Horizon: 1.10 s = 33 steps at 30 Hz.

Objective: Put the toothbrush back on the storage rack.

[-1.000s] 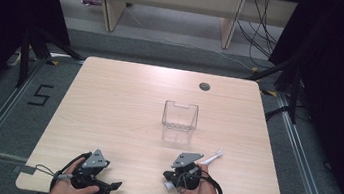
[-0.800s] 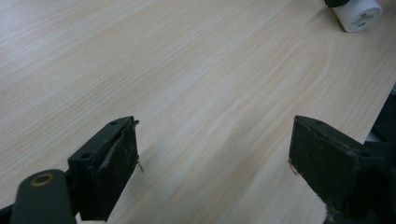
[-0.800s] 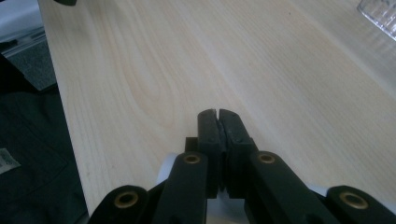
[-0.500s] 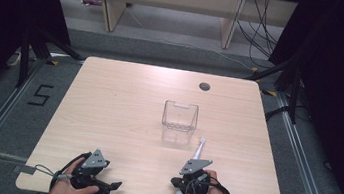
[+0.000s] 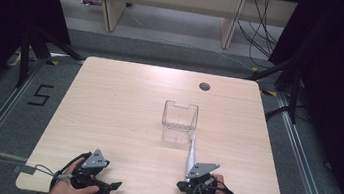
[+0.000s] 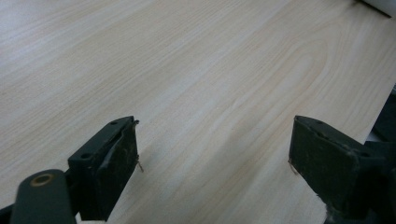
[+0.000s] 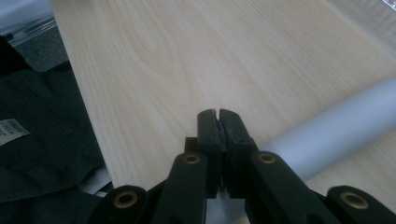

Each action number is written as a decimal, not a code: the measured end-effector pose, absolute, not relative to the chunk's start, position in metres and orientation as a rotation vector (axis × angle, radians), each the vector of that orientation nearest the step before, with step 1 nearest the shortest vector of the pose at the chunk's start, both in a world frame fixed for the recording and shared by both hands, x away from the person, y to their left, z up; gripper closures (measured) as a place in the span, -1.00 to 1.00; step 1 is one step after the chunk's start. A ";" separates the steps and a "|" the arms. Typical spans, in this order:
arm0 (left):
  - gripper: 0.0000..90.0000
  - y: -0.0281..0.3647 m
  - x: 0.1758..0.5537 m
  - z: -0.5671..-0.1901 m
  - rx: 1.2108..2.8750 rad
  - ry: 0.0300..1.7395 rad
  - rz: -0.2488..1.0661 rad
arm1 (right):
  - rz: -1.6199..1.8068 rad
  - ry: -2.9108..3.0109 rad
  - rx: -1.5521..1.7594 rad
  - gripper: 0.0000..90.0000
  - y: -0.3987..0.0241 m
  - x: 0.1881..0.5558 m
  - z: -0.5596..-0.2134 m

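Note:
A white rod [image 5: 192, 152] lies on the wooden table [image 5: 110, 94], pointing away from the person toward a clear plastic box [image 5: 180, 116] at mid-table. Its near end runs under my right gripper [image 5: 180, 185], held by a hand at the front edge. In the right gripper view that gripper [image 7: 218, 114] has its jaws pressed together with nothing between the tips. The rod [image 7: 336, 130] passes just beside the right jaw, and whether they touch I cannot tell. My left gripper [image 5: 113, 186] rests at the front left, and its jaws [image 6: 212, 163] stand wide open over bare wood.
A round cable hole [image 5: 204, 86] sits near the table's far edge. Dark clothing [image 7: 42, 140] lies past the table's front edge by the right gripper. Shelving and cables stand on the floor beyond the table.
The right hand and gripper shifted right and nearer the front edge. The white rod swung from pointing right to pointing at the box. The left gripper stayed still.

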<state>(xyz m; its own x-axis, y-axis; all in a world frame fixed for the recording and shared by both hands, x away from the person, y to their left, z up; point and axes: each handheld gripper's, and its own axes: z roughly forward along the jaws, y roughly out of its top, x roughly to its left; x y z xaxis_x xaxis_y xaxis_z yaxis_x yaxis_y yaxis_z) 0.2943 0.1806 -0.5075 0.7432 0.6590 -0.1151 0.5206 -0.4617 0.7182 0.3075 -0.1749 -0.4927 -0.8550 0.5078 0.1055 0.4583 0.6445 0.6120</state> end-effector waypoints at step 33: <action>-0.67 0.181 0.294 -0.508 2.167 0.883 0.227 | 0.936 2.678 0.982 0.95 -0.244 0.302 -0.487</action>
<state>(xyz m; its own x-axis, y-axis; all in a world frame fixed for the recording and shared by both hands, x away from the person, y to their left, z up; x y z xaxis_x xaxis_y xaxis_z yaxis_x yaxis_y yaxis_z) 0.2944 0.1805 -0.5076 0.7436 0.6586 -0.1153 0.5213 -0.4632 0.7167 0.3023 -0.2440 -0.4873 -0.7776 0.6238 0.0793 0.5373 0.5936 0.5992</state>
